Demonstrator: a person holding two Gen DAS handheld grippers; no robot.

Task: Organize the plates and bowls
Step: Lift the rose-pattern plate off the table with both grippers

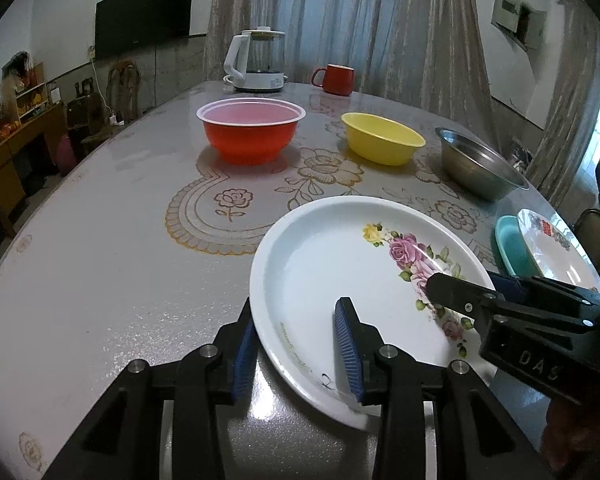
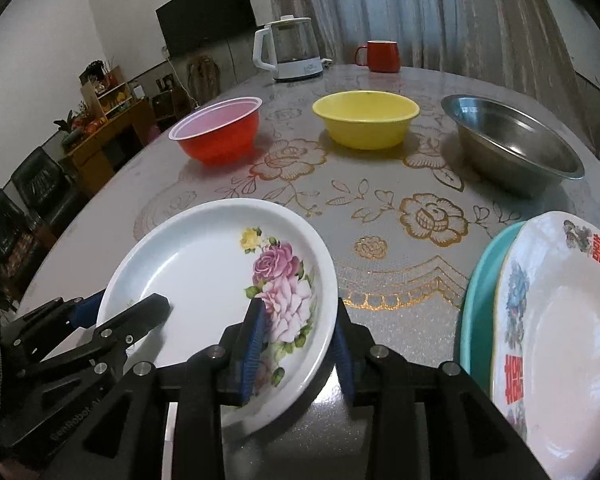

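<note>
Fingers of both grippers straddle the rim of the rose plate [image 1: 340,264], one pad inside the dish and one outside: the left gripper [image 1: 296,350] takes the near-left edge, the right gripper [image 2: 298,350] the near-right edge. Both stand narrow, closed down to about the width of the rim, and the plate looks gripped from two sides, though whether the pads press hard cannot be told. The plate sits low over the tabletop [image 1: 112,264], face up, its near edge seemingly raised a little; being round it has no long axis, only the rose spray lying toward its right side. The likely goal, a stack of a patterned plate [image 2: 560,320] on a teal plate [image 2: 480,296], lies to the right, just beside the right gripper and well apart from the left. So the carry probably goes rightward, right hand leading. A red bowl [image 2: 220,136], yellow bowl [image 2: 366,124] and steel bowl [image 2: 512,148] stand in a row beyond.
</note>
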